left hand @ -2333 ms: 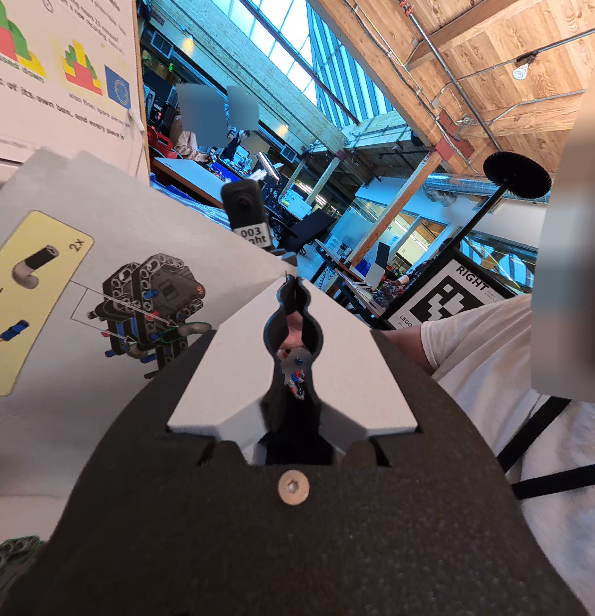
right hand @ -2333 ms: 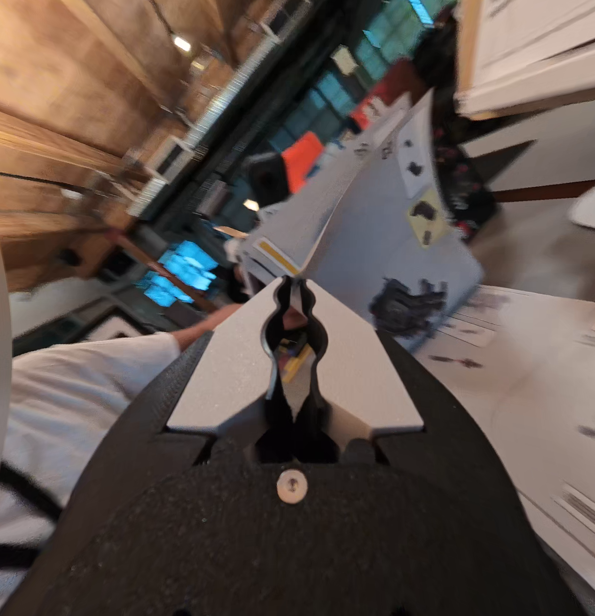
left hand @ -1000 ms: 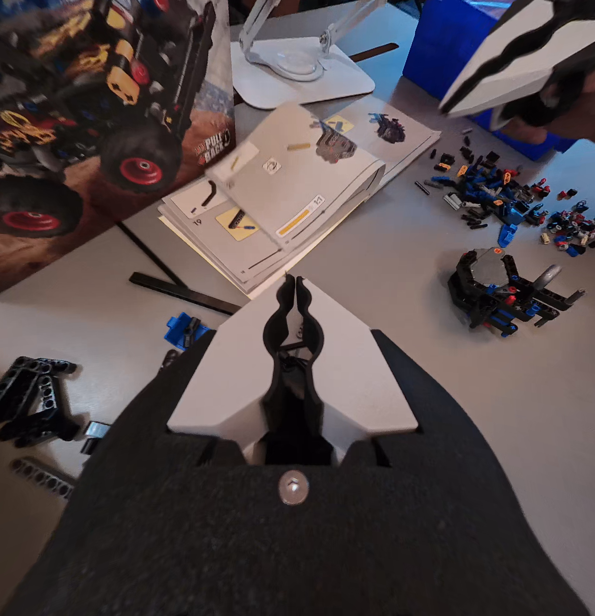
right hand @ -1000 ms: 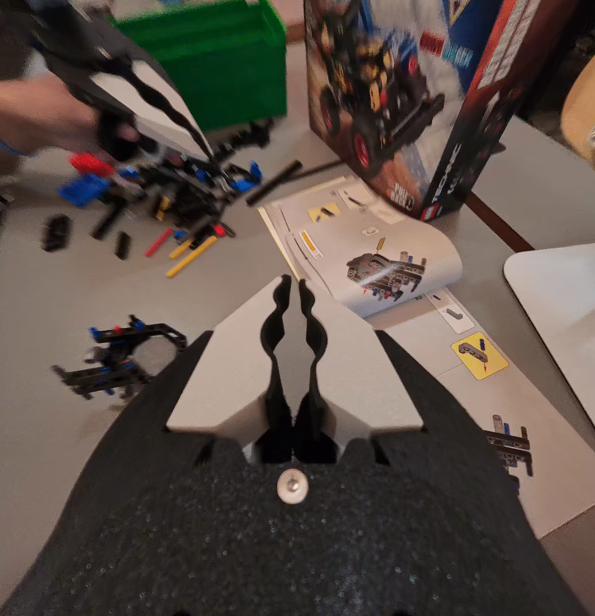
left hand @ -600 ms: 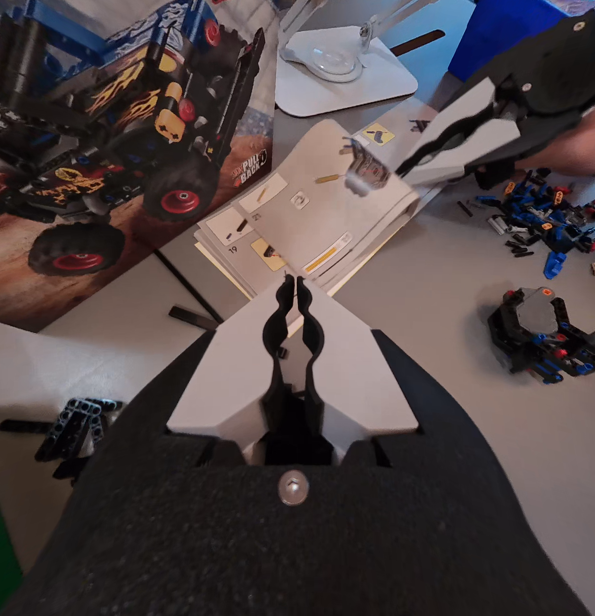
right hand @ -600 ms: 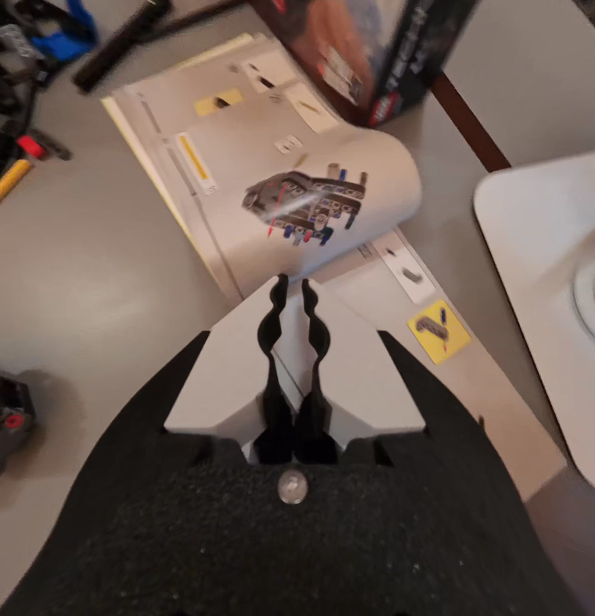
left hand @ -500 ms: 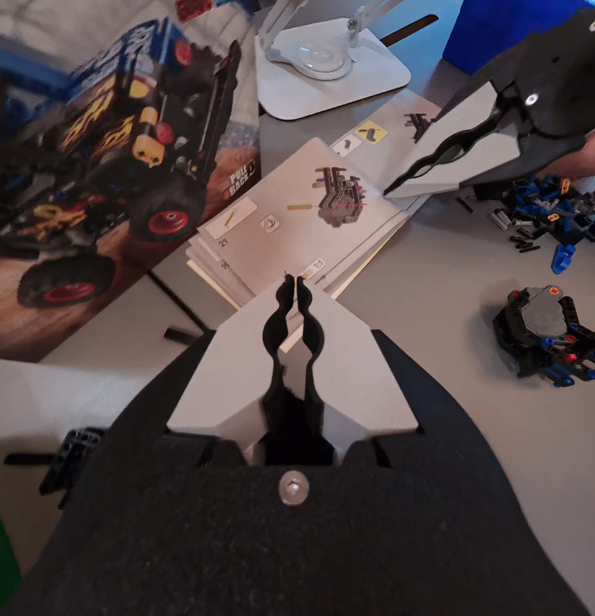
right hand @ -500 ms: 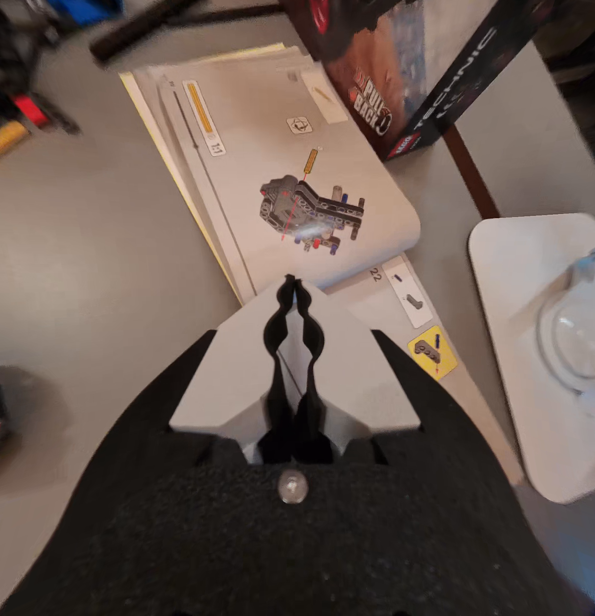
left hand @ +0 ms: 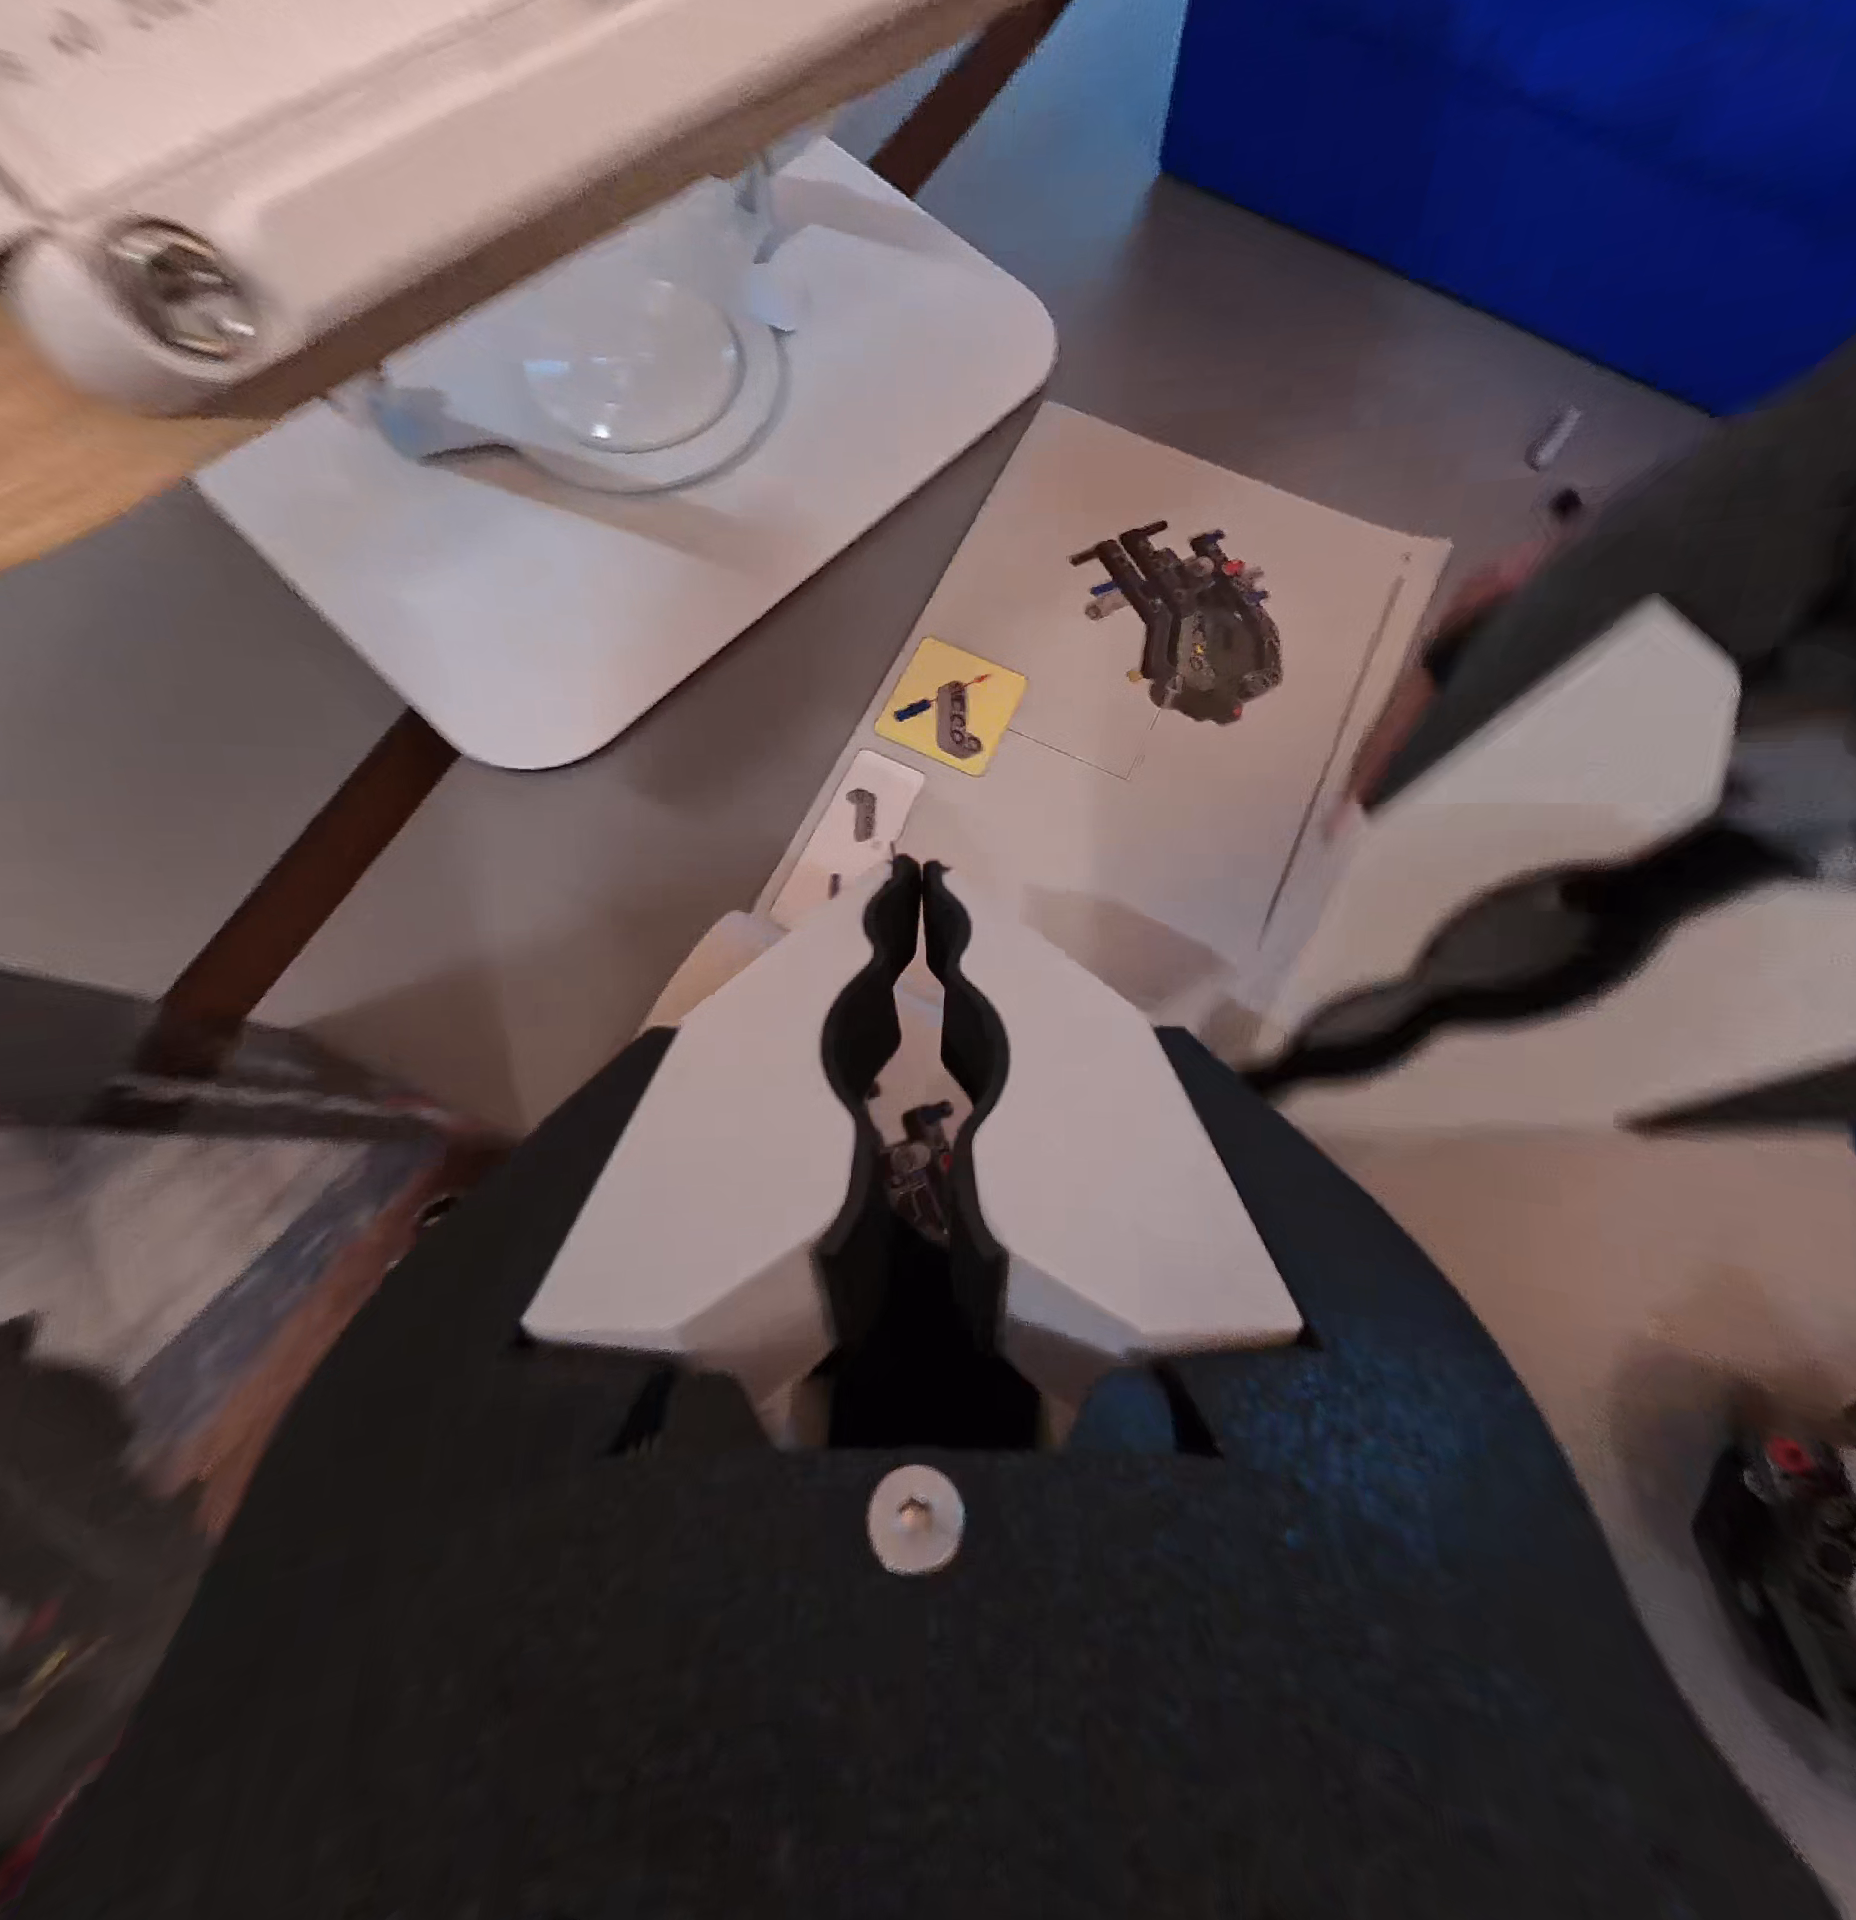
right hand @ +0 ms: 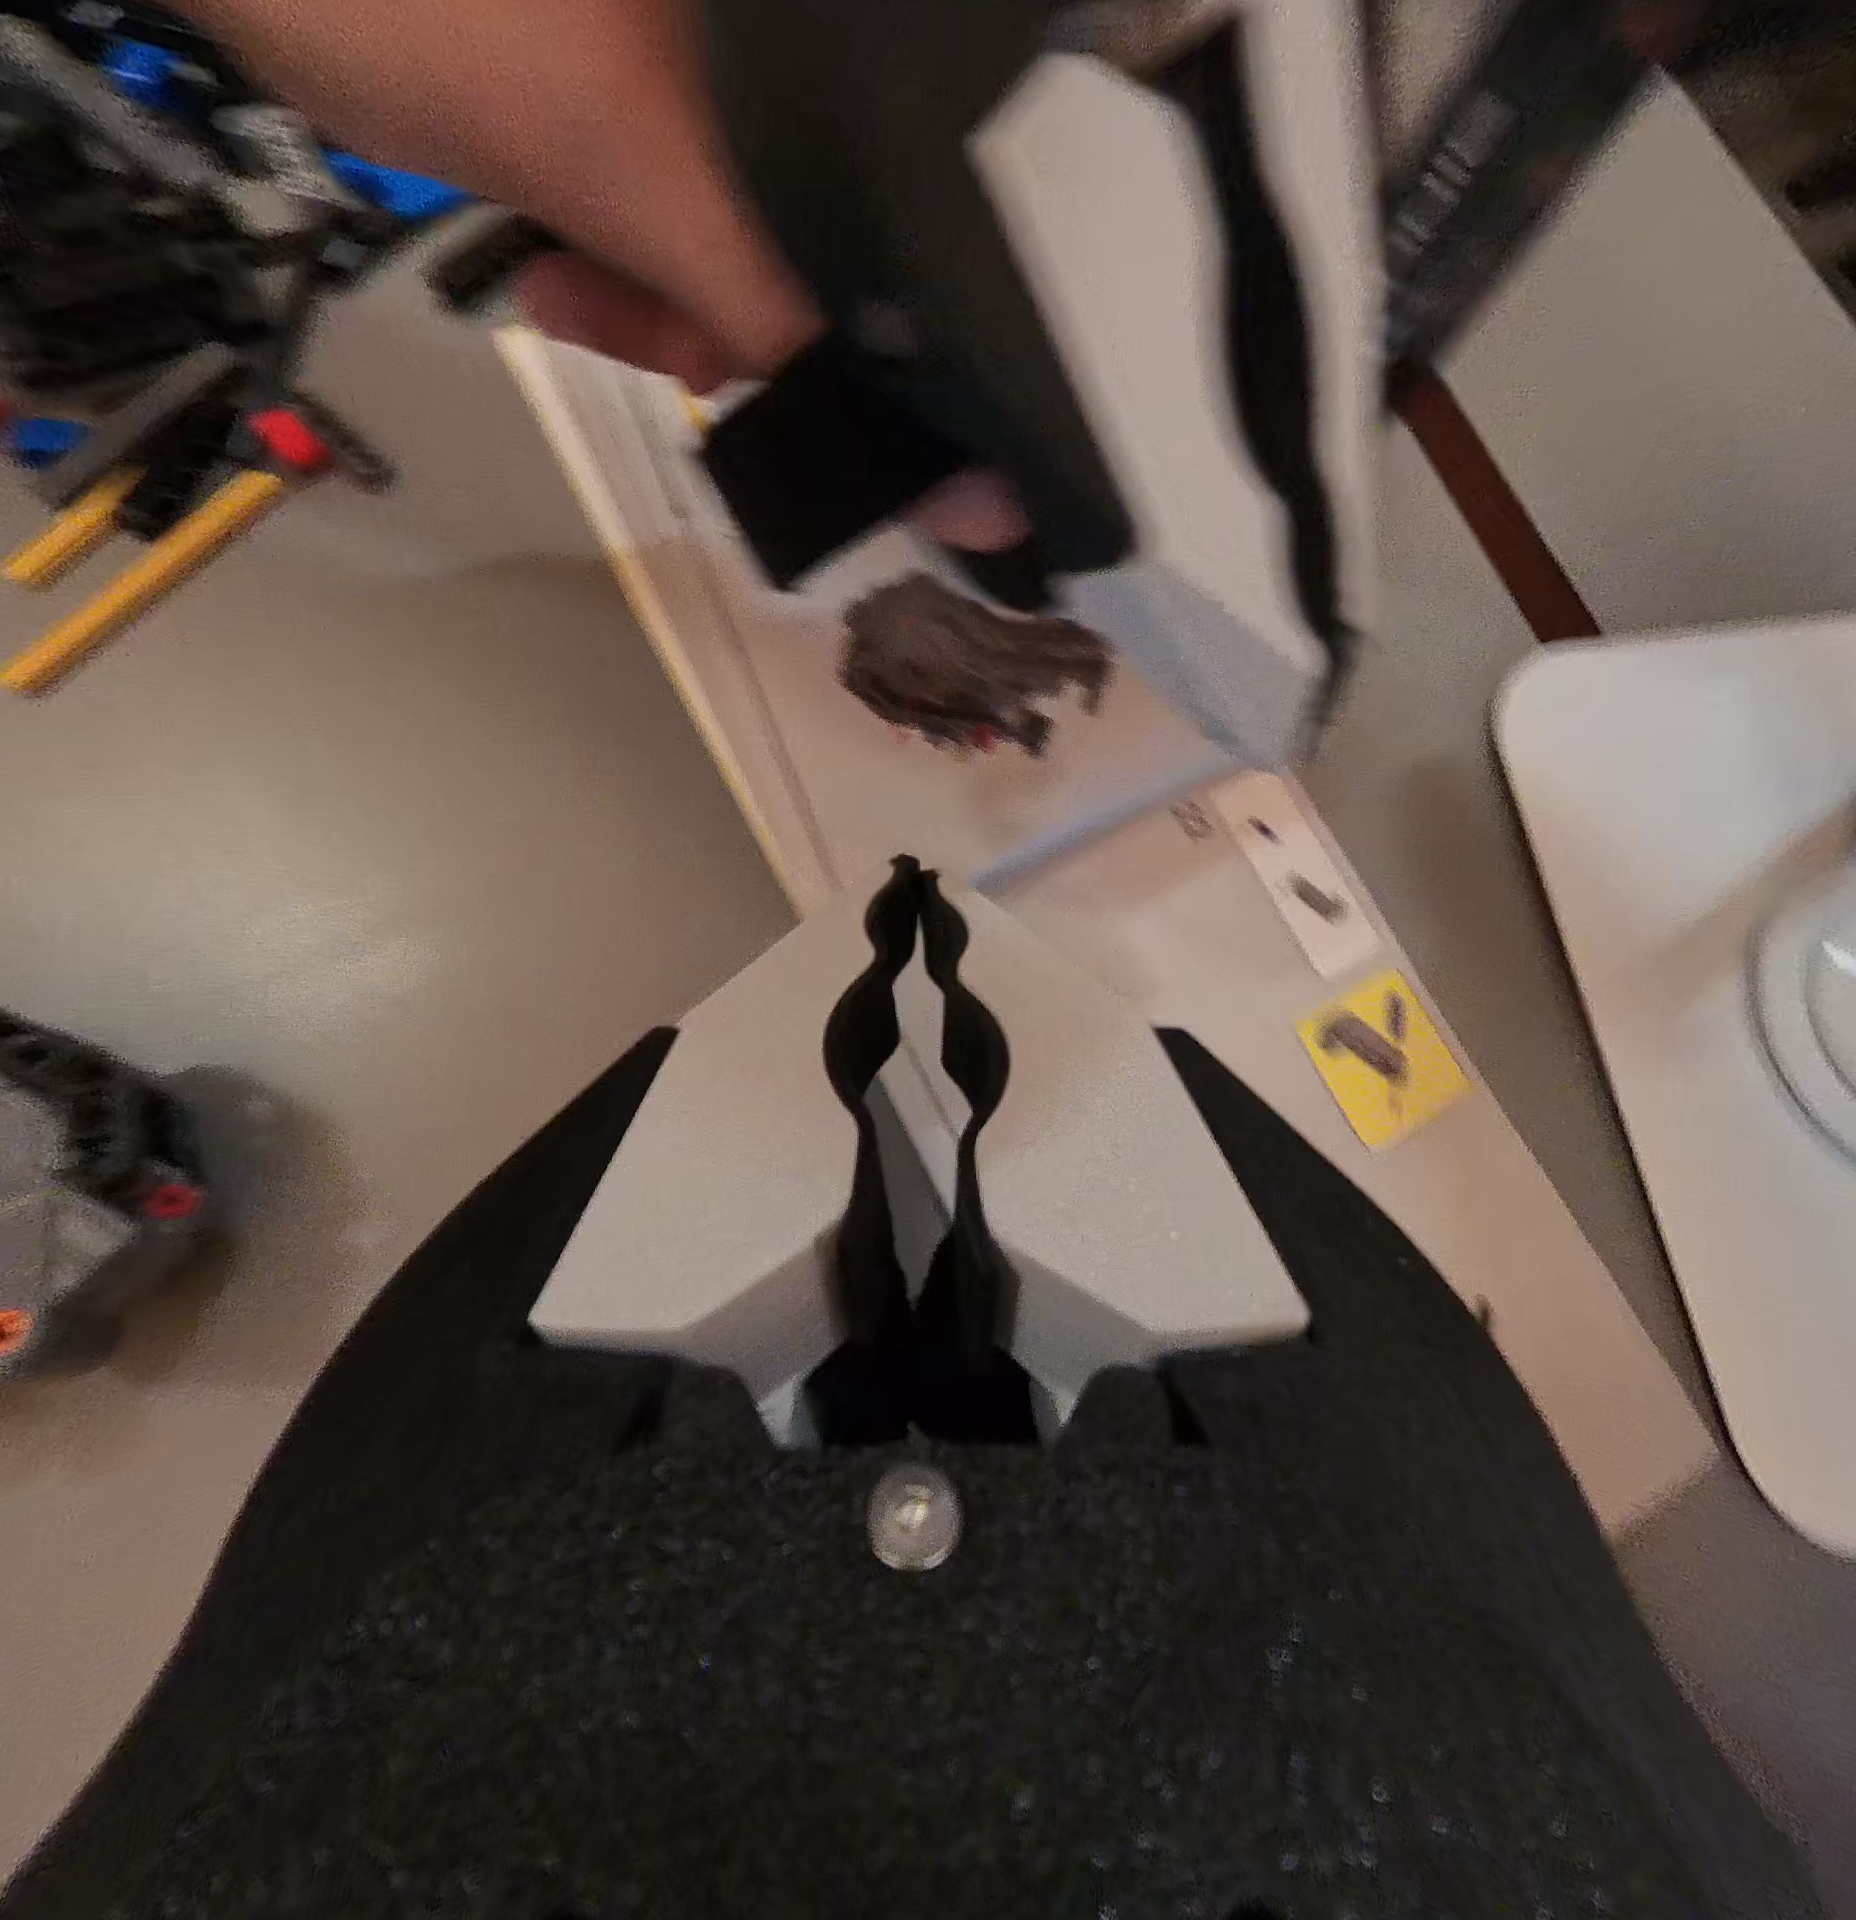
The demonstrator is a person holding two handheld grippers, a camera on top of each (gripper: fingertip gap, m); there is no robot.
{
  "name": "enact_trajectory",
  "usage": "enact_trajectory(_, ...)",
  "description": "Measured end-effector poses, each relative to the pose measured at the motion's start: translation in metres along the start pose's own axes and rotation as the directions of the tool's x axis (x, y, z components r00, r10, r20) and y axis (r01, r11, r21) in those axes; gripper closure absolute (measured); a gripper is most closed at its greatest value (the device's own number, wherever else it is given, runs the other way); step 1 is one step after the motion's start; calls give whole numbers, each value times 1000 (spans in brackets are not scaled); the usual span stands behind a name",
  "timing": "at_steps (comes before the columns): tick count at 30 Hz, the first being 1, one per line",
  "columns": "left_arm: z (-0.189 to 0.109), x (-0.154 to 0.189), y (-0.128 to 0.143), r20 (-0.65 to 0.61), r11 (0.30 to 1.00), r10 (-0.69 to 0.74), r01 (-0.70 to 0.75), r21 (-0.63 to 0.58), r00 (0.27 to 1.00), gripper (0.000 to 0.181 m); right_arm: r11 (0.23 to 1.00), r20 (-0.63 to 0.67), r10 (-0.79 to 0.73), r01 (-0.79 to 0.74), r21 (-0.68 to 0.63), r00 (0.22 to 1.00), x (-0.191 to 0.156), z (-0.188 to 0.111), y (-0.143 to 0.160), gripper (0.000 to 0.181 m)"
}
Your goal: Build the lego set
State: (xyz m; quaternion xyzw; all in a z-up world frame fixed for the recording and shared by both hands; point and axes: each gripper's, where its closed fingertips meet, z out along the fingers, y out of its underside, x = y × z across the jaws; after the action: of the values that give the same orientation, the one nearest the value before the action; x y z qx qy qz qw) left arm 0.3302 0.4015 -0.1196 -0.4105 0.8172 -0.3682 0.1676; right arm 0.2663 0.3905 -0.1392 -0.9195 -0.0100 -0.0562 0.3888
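Two closed grippers, neither holding anything; in my left wrist view my left gripper (left hand: pixel 921 894) has its tips all but touching over the near edge of the instruction booklet (left hand: pixel 1194 727), whose open page runs toward the upper right of the frame, while my right gripper (left hand: pixel 1506 935) crowds in blurred from the right edge. In my right wrist view my right gripper (right hand: pixel 919 883) is pinched shut at the booklet's lower edge; the half-built model (right hand: pixel 62 1174) lies at the left edge, nearer this hand I judge, and the loose pieces (right hand: pixel 145 488) sit upper left.

Grey-black lego assembly (right hand: pixel 62 1184) (blurred) on table.
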Motion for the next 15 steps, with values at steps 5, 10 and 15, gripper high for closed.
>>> enact_trajectory(5,8,15,31,-63,996,59,-63,-64,996,181,987,-115,48,-64,-146,992,34,5,47,181)
enact_trajectory(10,6,4,70,3,989,102,-101,-110,995,181,983,-151,125,-142,-112,981,36,3,50,181)
enact_trajectory(15,0,1,75,22,992,82,-79,-103,996,181,987,-102,98,-110,-117,990,30,3,39,181)
